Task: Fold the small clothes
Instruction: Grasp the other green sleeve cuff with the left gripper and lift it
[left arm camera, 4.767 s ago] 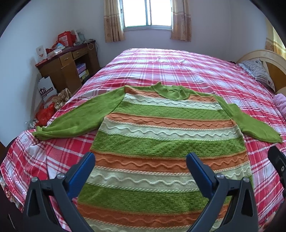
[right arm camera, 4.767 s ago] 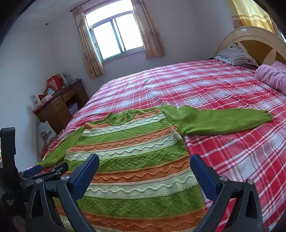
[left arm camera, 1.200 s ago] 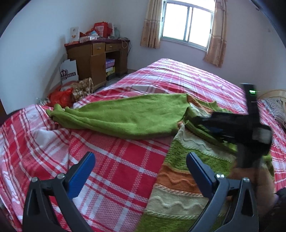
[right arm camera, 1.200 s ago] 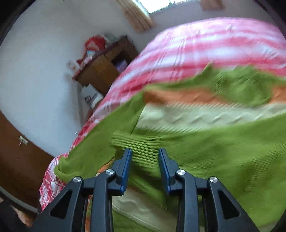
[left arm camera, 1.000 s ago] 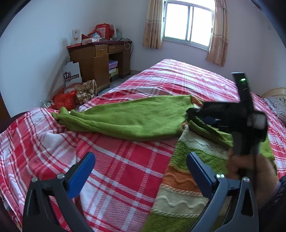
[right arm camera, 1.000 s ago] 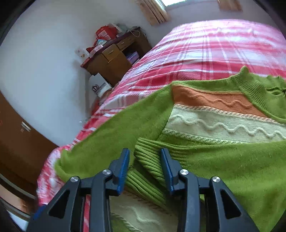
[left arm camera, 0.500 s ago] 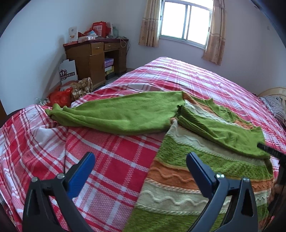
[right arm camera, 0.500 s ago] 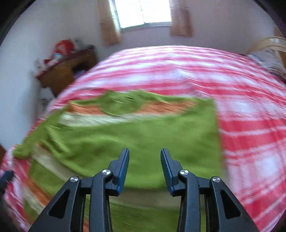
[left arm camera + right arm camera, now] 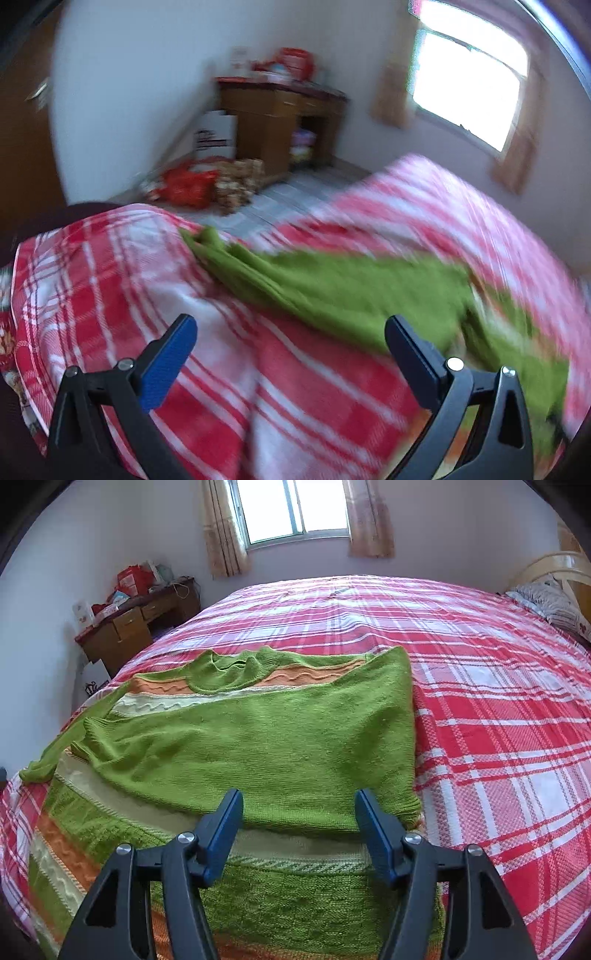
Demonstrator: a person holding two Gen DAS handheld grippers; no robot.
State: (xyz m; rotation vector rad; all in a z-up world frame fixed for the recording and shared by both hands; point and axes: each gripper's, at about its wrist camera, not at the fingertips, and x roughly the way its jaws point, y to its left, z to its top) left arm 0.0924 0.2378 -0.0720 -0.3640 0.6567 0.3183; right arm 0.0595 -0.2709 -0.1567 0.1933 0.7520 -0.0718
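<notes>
Covering most of both views, a red plaid bedspread is seen with a striped green sweater laid flat near its foot. One green sleeve is folded across the chest; the other sleeve is stretched toward the bed's edge. The right gripper is opening above the fabric, nothing pinched. The left gripper is held wide apart, empty.

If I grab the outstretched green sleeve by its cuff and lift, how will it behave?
Probably floppy: the sleeve lies limp and creased on the plaid bedspread, so it should droop from the cuff. The knit looks thick, likely grippy rather than slippery. It joins the sweater, so lifting may tug the body.
</notes>
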